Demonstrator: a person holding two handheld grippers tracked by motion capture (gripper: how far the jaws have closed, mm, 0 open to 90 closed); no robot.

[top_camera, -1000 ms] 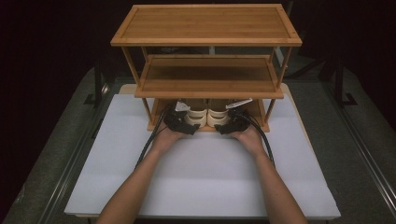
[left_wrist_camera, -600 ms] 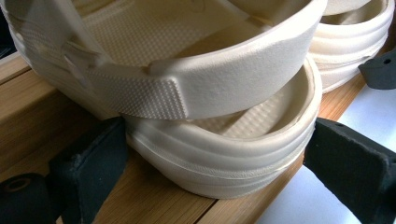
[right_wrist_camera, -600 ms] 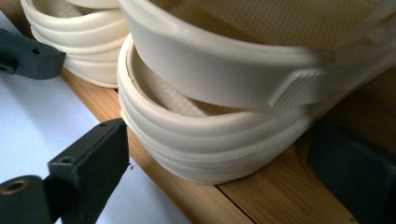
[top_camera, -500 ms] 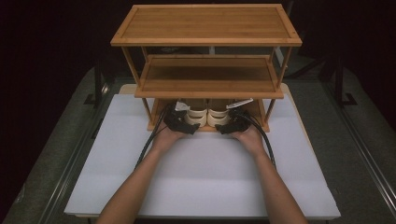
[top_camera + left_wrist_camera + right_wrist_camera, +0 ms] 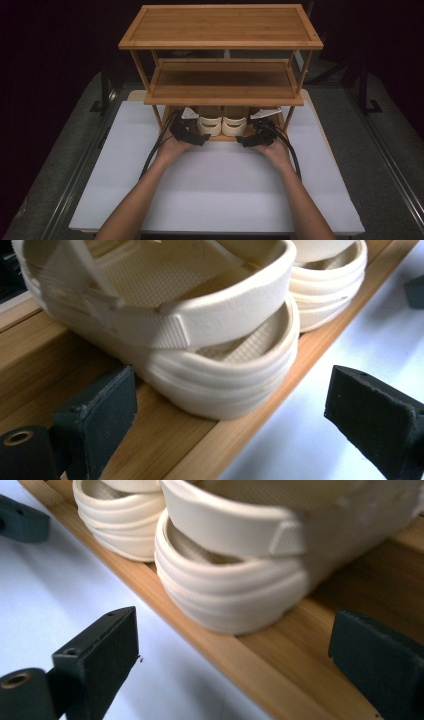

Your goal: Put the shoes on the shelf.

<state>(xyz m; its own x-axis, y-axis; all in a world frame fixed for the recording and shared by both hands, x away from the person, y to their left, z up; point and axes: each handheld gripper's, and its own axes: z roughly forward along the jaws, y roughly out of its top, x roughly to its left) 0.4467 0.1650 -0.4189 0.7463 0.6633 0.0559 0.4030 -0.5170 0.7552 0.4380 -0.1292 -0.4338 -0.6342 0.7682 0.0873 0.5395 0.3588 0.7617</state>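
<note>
Cream-coloured pair of sandals on the lowest tier of a bamboo shelf rack; mostly hidden in the high view under the middle tier, heels alone peeping out at 12 o'clock from the two hands. Left sandal and right sandal side by side, touching or nearly so; toes and uppers out of sight under the board above. Seen close in the left gripper view as a ribbed heel with a strap across it, top cut off by the frame edge; second heel beyond at 1 o'clock. Seen in the right gripper view likewise, heel blurred at the strap, partner sandal at 11 o'clock. Left gripper spread wide, jaws parted to either side of the left heel, grasping nothing; one jaw over the wood, the other over the white mat. Right gripper equally released, jaws standing apart around the right heel without contact. Upper two tiers bare; lowest tier holding just the sandals as far as can be made out; back of that tier lost in shadow.
</note>
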